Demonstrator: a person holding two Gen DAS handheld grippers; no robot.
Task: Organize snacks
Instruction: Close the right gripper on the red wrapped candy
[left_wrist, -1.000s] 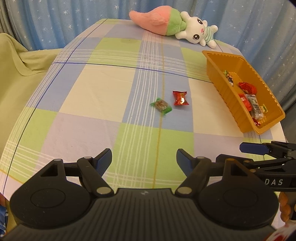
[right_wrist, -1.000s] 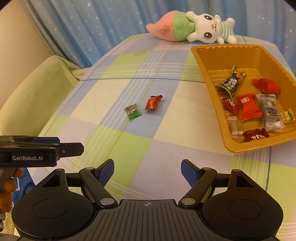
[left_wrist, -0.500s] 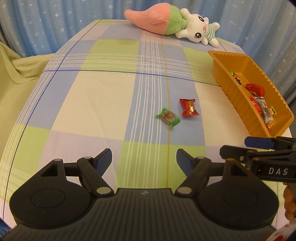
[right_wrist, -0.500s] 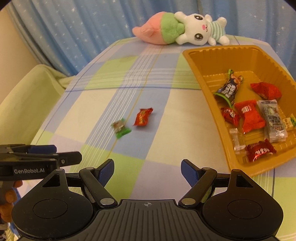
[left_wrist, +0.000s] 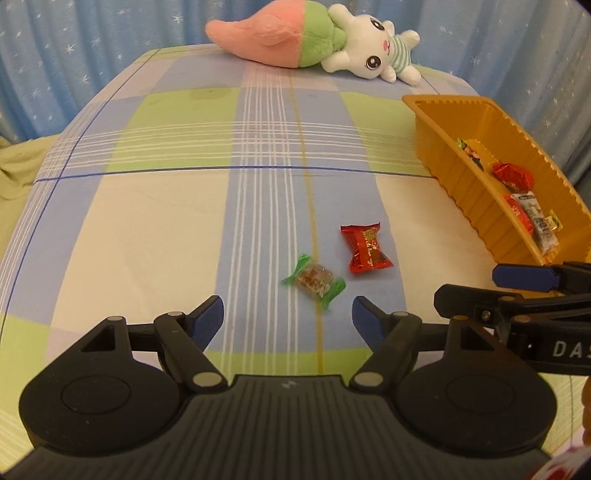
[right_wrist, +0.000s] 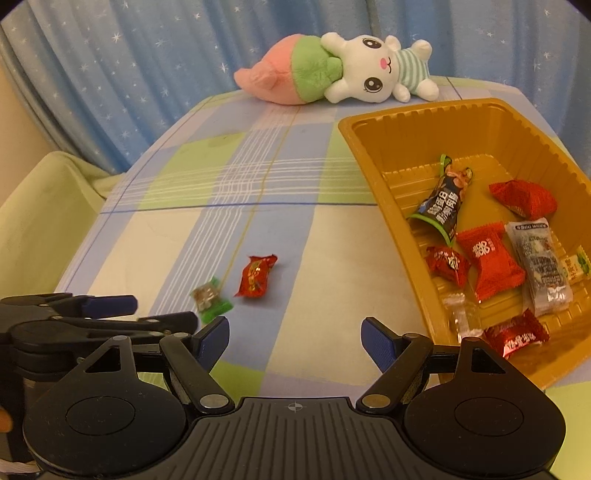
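Note:
Two loose snacks lie on the checked tablecloth: a green-ended clear-wrapped candy (left_wrist: 314, 281) (right_wrist: 210, 296) and a red-wrapped candy (left_wrist: 366, 248) (right_wrist: 256, 276) to its right. An orange tray (left_wrist: 461, 184) (right_wrist: 373, 173) at the right holds several wrapped snacks. My left gripper (left_wrist: 288, 316) is open and empty, just short of the green candy; it also shows in the right wrist view (right_wrist: 110, 314). My right gripper (right_wrist: 295, 338) is open and empty, near the tray's front left corner; it also shows in the left wrist view (left_wrist: 517, 291).
A pink, green and white plush toy (left_wrist: 306, 37) (right_wrist: 340, 72) lies at the table's far edge before a blue star curtain. A pale green cloth-covered seat (right_wrist: 37, 214) stands left of the table.
Both grippers have moved forward over the table toward the two loose candies, which now sit much closer to the left gripper's fingertips. Both stay open.

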